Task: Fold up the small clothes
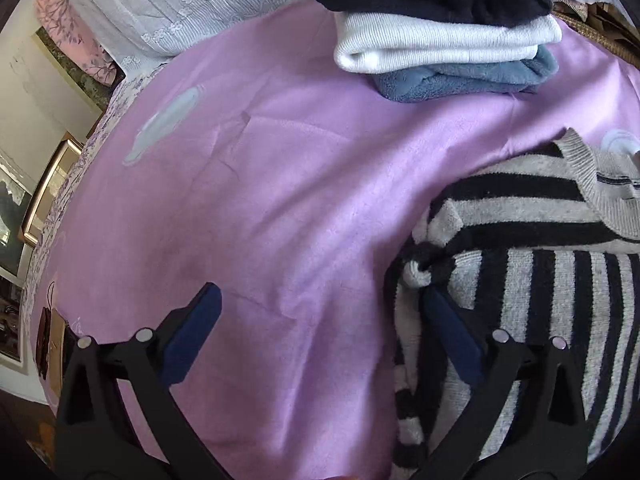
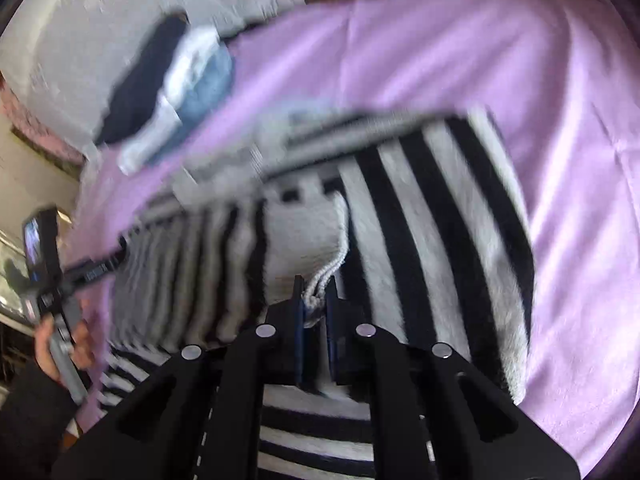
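A black-and-grey striped sweater (image 1: 532, 240) lies partly folded on a purple cloth (image 1: 260, 200), at the right of the left wrist view. My left gripper (image 1: 320, 308) is open and empty, its right finger (image 1: 448, 328) at the sweater's left edge. In the blurred right wrist view the sweater (image 2: 420, 208) fills the middle. My right gripper (image 2: 315, 292) is shut on a grey ribbed edge of the sweater (image 2: 320, 280), holding it above the rest of the garment.
A stack of folded clothes (image 1: 440, 28), dark navy on white on blue, sits at the far edge of the purple cloth; it also shows in the right wrist view (image 2: 172, 88). White lace bedding (image 1: 168, 8) lies behind. The other hand-held gripper (image 2: 60, 272) shows at left.
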`<state>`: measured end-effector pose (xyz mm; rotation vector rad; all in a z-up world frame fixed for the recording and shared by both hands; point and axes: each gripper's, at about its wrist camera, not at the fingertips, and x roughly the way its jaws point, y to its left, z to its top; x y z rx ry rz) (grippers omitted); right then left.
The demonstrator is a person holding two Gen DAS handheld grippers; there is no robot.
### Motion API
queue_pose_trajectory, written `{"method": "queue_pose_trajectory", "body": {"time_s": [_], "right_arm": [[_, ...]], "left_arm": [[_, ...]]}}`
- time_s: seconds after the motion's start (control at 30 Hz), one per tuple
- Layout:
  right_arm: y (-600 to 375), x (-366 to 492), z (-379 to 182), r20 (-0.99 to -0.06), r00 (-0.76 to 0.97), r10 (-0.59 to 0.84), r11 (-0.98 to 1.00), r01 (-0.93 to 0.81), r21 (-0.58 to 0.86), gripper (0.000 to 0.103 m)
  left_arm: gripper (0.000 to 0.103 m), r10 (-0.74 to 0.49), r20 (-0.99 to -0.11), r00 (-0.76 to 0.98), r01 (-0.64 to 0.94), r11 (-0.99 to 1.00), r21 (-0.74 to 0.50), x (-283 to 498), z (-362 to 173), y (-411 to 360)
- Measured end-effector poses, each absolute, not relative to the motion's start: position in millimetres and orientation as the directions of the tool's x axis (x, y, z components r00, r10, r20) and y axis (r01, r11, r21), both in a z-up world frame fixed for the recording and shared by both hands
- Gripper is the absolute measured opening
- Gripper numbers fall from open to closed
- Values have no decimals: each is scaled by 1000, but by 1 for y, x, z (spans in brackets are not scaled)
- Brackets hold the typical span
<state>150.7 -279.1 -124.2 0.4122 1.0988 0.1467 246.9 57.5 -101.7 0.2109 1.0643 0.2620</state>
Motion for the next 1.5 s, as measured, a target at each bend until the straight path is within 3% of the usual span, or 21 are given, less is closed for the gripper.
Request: {"method": "queue_pose_trajectory", "body": {"time_s": [0.03, 0.17, 0.3, 0.37, 0.53, 0.63, 0.73, 0.87, 0.97, 1.07, 1.23, 1.43, 1.5], "right_arm": [[-280, 150, -122, -830, 457, 321, 912, 87, 400, 9], [-288, 137, -87, -791, 552, 265, 916, 113, 385, 29], [-275, 134, -58, -737, 621, 266, 934, 23, 357, 29], [-260, 147, -60, -734, 602, 315, 923, -13, 385, 29], [-240, 182, -103, -812, 471, 344, 921, 0, 390, 29], [-262, 175, -114, -802, 476, 360, 903, 38, 428, 16], [-282, 149, -98, -814, 506, 285, 928, 65, 366, 22], [-275, 128, -77, -780, 552, 295, 931, 17, 364, 24], [-249, 130, -82, -774, 532, 343, 922, -34, 385, 24], [-226, 132, -101, -820, 463, 336, 938, -85, 337, 34], [-260, 102, -104, -829, 481, 284, 948, -13, 317, 32], [-231, 111, -67, -774, 553, 308, 943, -69, 326, 34], [-207, 132, -79, -802, 512, 309, 946, -76, 315, 46]], "left_arm": [[101, 317, -828, 462, -117, 947, 298, 247, -99, 57], [101, 285, -811, 511, -141, 958, 248, 232, -66, 63], [101, 149, -811, 566, -49, 988, 148, 209, -37, 50], [101, 134, -819, 558, 6, 986, 165, 207, -42, 33], [101, 308, -835, 457, -14, 941, 339, 228, -94, 21], [101, 211, -874, 438, -50, 976, 211, 224, -92, 45], [101, 236, -838, 493, -64, 970, 236, 204, -63, 54], [101, 99, -833, 545, 23, 991, 132, 172, -34, 41], [101, 126, -847, 516, 88, 976, 199, 159, -54, 13], [101, 234, -859, 454, 99, 946, 310, 149, -93, 10], [101, 173, -862, 477, 19, 978, 207, 122, -66, 41], [101, 106, -820, 563, 124, 970, 211, 132, -46, -13], [101, 139, -837, 528, 167, 950, 263, 144, -73, -36]]}}
